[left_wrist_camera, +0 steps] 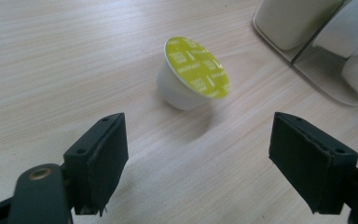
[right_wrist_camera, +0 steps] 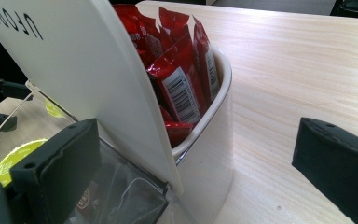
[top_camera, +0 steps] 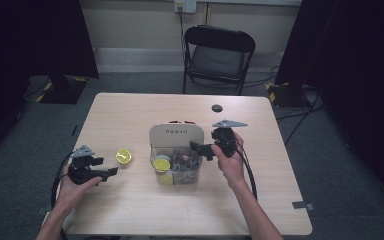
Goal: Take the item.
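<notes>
One yellow-lidded capsule (left_wrist_camera: 193, 74) is lying tipped just ahead of my left fingers (left_wrist_camera: 209, 163), which are gaping apart, nearer than my right fingers (right_wrist_camera: 205, 182), also spread.

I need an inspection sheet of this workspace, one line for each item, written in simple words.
Surface: pale wooden table, small dark round spot near far edge.
Job's things: loose yellow-lidded capsule; organiser holding more capsules in its clear front and red sachets behind.
Clutter: nothing seen.
Grippers: left gripper open, facing the loose capsule; right gripper open at the organiser.
Cables: black cable trails from right gripper.
Surroundings: folding chair, dark curtains.
</notes>
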Available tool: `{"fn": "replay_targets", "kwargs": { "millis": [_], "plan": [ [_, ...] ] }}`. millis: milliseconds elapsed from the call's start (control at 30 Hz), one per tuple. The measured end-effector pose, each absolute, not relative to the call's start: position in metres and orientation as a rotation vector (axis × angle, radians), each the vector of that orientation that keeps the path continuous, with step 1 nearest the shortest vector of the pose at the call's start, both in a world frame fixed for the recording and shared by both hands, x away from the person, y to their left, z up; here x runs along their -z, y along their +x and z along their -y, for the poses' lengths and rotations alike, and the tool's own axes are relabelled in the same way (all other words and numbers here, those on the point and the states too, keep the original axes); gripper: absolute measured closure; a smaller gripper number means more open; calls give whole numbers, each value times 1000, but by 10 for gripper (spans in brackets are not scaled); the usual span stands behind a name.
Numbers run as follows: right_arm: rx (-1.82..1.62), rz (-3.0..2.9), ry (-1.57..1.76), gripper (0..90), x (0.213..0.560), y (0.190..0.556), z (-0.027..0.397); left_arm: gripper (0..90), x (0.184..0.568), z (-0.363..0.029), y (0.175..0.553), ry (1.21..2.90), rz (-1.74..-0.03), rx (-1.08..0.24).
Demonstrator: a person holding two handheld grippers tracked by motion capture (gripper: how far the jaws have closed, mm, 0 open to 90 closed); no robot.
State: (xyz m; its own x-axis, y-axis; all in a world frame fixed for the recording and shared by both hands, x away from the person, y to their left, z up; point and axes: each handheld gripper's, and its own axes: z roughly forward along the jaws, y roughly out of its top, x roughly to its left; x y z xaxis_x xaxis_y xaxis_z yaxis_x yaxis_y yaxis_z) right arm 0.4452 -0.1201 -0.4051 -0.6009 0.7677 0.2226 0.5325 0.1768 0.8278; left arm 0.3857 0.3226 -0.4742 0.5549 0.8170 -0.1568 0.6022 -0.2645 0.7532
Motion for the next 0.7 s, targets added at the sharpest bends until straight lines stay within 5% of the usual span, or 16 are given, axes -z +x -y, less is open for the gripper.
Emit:
{"fn": "replay_targets", "kwargs": {
  "millis": [700],
  "plan": [
    [-1496, -2188, 1199, 213, 390, 439, 120, 136, 502, -307, 386, 2093, -1109, -479]
  ]
}}
